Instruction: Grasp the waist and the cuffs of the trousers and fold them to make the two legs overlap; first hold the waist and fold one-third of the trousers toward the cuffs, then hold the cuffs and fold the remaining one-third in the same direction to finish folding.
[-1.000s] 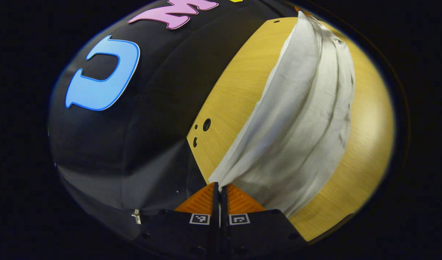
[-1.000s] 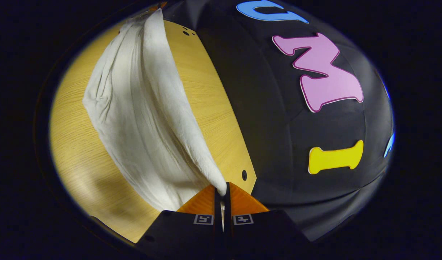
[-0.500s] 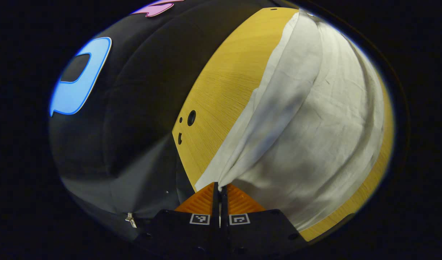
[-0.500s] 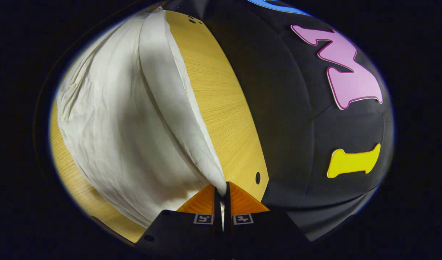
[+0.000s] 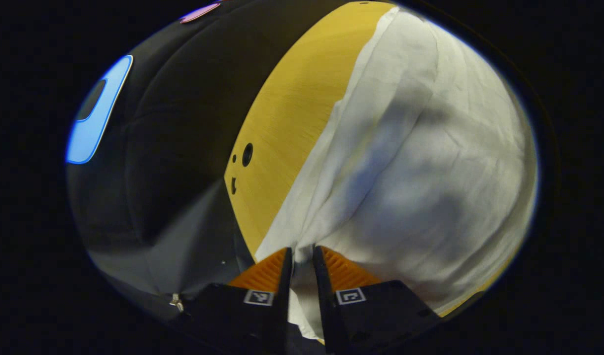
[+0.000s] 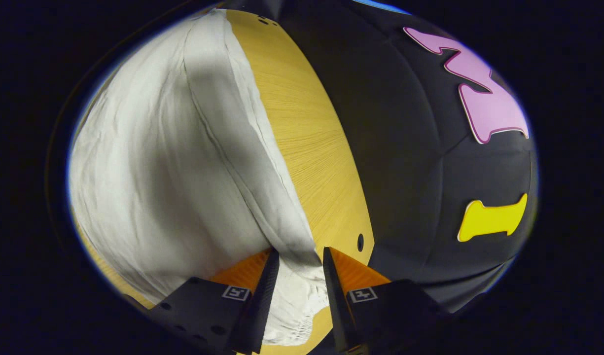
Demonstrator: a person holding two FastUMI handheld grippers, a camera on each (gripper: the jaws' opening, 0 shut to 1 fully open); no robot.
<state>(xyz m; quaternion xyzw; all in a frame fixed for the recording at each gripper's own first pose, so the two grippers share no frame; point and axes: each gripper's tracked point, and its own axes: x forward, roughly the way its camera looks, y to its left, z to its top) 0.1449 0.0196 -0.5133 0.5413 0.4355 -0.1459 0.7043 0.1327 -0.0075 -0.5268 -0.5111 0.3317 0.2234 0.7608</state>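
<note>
White trousers lie spread over the yellow wooden table, filling the right half of the left gripper view. My left gripper is open, its fingers slightly apart, with an edge of the cloth lying loose between them. In the right gripper view the trousers cover the left half, a long fold running down toward the fingers. My right gripper is open wider, over a gathered hem of the cloth near the table's edge.
The table's edge runs close beside the trousers in both views, with small holes near it. Beyond the edge hangs the black booth wall.
Both grippers were shut on the lifted cloth; now both have opened. The trousers have come down flatter onto the table, and both cameras have dropped closer to it.
</note>
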